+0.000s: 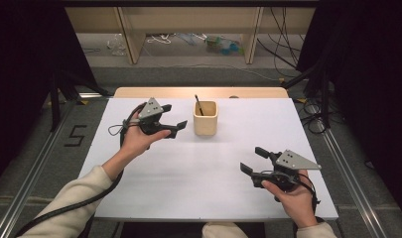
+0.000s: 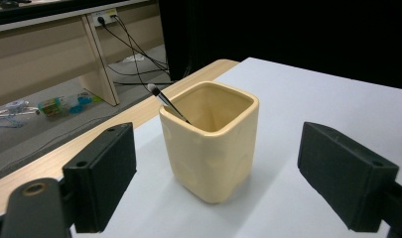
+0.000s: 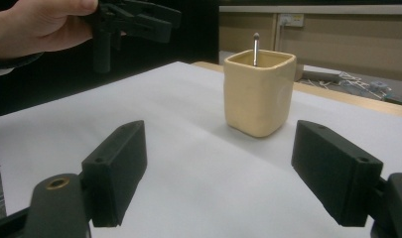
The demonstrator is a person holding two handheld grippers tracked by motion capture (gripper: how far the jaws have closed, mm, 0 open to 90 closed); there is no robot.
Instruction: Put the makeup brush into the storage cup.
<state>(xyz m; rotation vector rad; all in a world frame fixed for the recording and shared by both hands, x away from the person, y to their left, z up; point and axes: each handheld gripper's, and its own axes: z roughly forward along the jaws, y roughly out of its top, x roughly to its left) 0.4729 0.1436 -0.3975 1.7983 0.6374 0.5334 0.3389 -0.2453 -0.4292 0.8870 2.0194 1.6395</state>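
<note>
Cream square ceramic cup (image 2: pixel 209 141) stands just ahead of your left gripper (image 1: pixel 172 118), fingers spread wide and empty.
Your right gripper (image 1: pixel 253 159) is open too, well apart from the cup, bare white bench (image 1: pixel 188 168) between.

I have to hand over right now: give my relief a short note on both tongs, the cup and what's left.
Left tongs: open, empty, raised just left of the cream cup, aimed at it.
Right tongs: open, empty, near the table's front right, well short of the cup.
Cup stands upright on the white table, far centre; a thin pen-like stick leans inside.
Done: nothing gripped yet. Left: probably closing on the cup or stick.
</note>
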